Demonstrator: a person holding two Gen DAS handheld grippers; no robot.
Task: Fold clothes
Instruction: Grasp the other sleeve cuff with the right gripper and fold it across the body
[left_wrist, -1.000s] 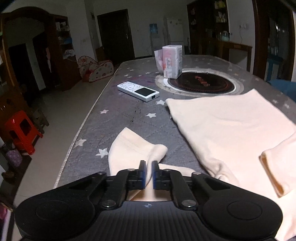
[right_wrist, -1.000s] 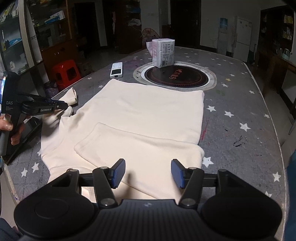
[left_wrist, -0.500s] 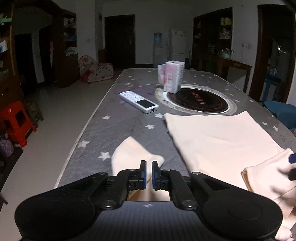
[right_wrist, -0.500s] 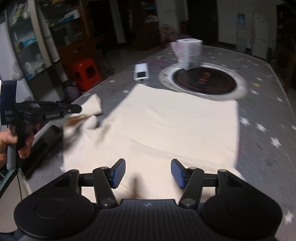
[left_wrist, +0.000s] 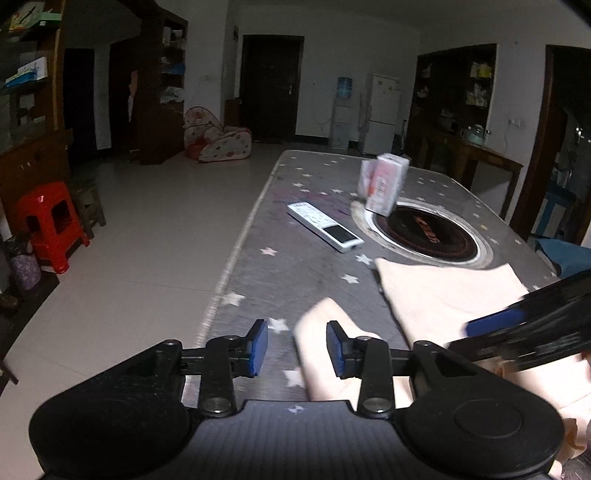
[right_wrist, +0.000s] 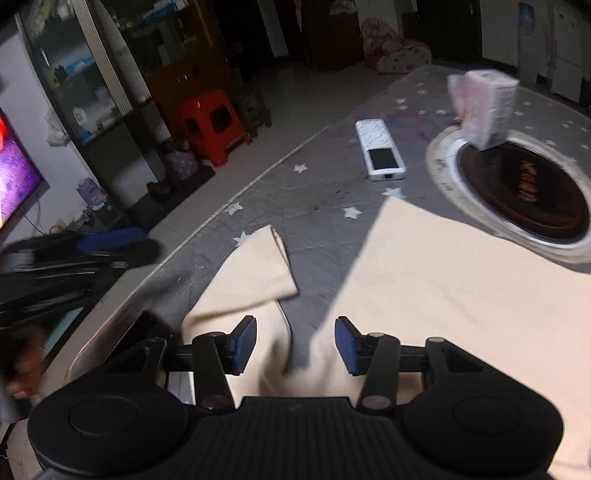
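- Left wrist view: the left black two-finger gripper with blue pads (left_wrist: 295, 347) stands with its jaws apart and nothing between them, the cuff end of the cream knit sleeve (left_wrist: 325, 332) lying just by its right pad
- Right wrist view: the right black two-finger gripper with blue pads (right_wrist: 293, 345) is likewise spread and empty, poised over where that sleeve meets the cream garment body (right_wrist: 461, 295)
- Both lie on the grey star-printed tablecloth (right_wrist: 317, 192), the sleeve on the side away from the round black inset hob (right_wrist: 524, 188)
- To fold well, I judge: pinch the cuff fully, lift little, carry it towards the hob side onto the body, edges square
- Red characters on the hob and print on the white tissue pack (right_wrist: 487, 103) are too blurred to read; the white remote control (right_wrist: 380, 151) shows no legible label
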